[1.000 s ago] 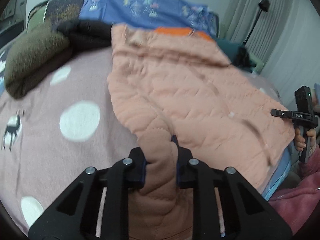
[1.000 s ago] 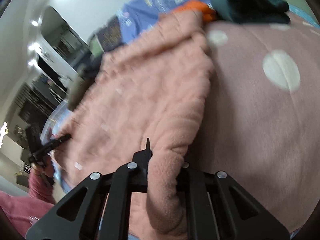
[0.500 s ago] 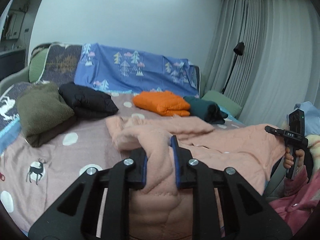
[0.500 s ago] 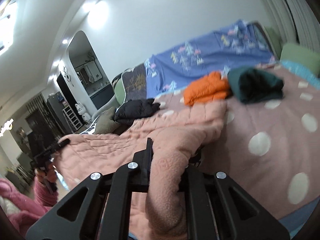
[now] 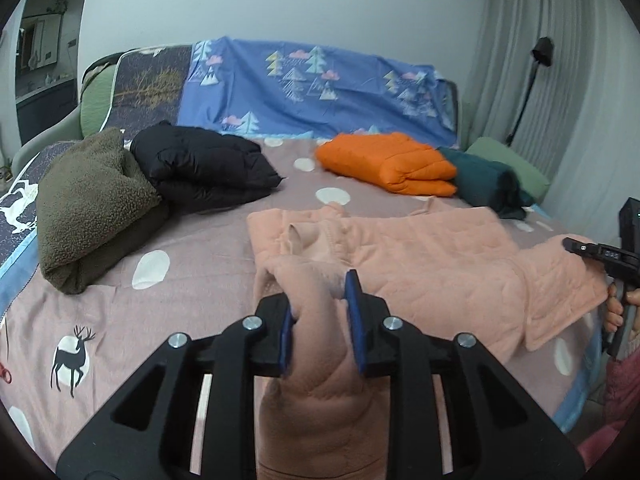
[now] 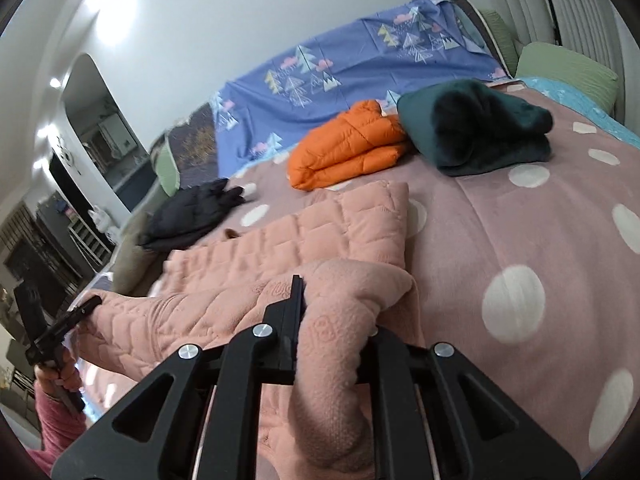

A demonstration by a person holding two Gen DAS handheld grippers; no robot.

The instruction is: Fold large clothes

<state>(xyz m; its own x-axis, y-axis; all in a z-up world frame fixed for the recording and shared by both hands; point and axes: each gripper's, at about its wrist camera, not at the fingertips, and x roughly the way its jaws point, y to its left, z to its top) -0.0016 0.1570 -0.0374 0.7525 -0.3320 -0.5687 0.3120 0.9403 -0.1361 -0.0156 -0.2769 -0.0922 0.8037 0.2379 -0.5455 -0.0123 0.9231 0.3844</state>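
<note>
A pink spotted bed cover [image 5: 200, 280] lies beyond both grippers. The left gripper [image 5: 320, 312], angled downward, is opening around the quilted peach fleece garment [image 5: 432, 268]. The right gripper [image 6: 332, 320], also angled downward, clamps its other edge.

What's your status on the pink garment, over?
Left gripper opening, pink garment between pads. Right gripper shut on it. Folded clothes beyond, path clear.

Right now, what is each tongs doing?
Left tongs: opening, pink quilted garment between them.
Right tongs: closed on the same garment.
</note>
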